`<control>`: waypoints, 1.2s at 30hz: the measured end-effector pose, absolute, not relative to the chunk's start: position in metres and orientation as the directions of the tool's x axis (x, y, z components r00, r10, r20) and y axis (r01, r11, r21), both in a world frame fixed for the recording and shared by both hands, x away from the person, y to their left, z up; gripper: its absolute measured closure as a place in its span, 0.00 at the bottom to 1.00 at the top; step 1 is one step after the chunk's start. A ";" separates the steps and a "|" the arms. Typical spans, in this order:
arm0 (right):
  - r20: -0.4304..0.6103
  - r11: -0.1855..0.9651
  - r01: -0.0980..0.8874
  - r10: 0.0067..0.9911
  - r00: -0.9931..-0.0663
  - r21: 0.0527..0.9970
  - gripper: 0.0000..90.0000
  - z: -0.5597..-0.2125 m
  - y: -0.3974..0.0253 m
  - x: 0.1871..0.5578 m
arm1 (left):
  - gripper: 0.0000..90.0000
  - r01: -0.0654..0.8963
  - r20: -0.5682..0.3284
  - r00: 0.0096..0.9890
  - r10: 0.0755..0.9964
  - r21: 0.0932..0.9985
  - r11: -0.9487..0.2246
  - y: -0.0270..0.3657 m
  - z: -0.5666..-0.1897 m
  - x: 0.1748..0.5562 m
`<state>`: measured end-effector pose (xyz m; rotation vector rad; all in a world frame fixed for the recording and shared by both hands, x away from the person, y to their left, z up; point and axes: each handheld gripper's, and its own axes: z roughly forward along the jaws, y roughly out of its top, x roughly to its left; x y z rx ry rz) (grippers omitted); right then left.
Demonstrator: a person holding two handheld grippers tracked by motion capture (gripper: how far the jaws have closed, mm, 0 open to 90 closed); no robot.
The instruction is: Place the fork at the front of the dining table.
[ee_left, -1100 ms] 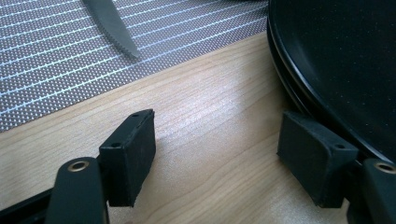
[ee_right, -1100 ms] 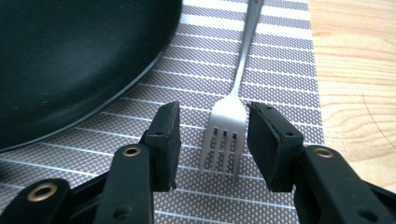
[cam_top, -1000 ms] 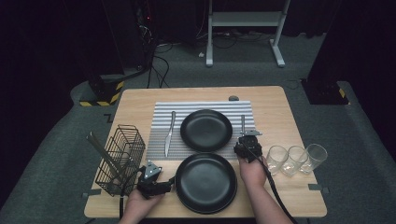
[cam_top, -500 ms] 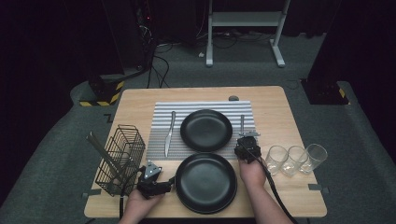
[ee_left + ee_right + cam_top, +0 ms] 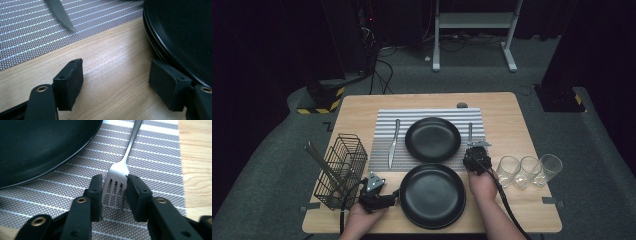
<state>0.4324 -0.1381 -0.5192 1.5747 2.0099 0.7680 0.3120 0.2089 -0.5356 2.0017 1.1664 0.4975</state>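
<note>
On striped mat (image 5: 155, 167): fork (image 5: 119, 173) tines toward right gripper (image 5: 113, 195), fingers clamping tines.

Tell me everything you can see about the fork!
The fork is shiny silver metal with four tines and a long thin handle. It lies flat on the striped mat, right of the far plate, tines toward the person. The right gripper has its jaws closed on either side of the tines, pressing them, while the fork seems to rest on the mat.
</note>
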 end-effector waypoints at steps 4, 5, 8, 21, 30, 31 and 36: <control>-0.012 0.172 0.707 0.974 -0.225 0.686 0.65 -0.519 -0.137 0.432 | 0.31 0.567 -0.039 0.509 0.860 0.767 -0.301 0.209 -0.536 0.312; -0.017 0.173 0.705 0.975 -0.222 0.688 0.65 -0.519 -0.138 0.432 | 0.31 0.568 -0.040 0.508 0.860 0.766 -0.300 0.209 -0.536 0.312; -0.011 0.160 0.710 0.978 -0.209 0.686 0.64 -0.519 -0.139 0.432 | 0.31 0.568 -0.040 0.508 0.861 0.767 -0.299 0.209 -0.536 0.312; -0.002 0.165 0.700 0.974 -0.227 0.695 0.73 -0.522 -0.143 0.428 | 0.31 0.567 -0.039 0.509 0.860 0.767 -0.301 0.209 -0.536 0.312; 0.043 0.134 0.705 0.973 -0.228 0.696 0.69 -0.523 -0.143 0.430 | 0.31 0.566 -0.039 0.509 0.860 0.767 -0.301 0.209 -0.536 0.312; 0.044 0.134 0.705 0.973 -0.229 0.696 0.68 -0.523 -0.142 0.430 | 0.31 0.566 -0.040 0.509 0.860 0.768 -0.300 0.209 -0.536 0.312; 0.032 0.147 0.706 0.972 -0.233 0.692 0.64 -0.523 -0.140 0.427 | 0.31 0.566 -0.040 0.509 0.860 0.768 -0.300 0.209 -0.536 0.312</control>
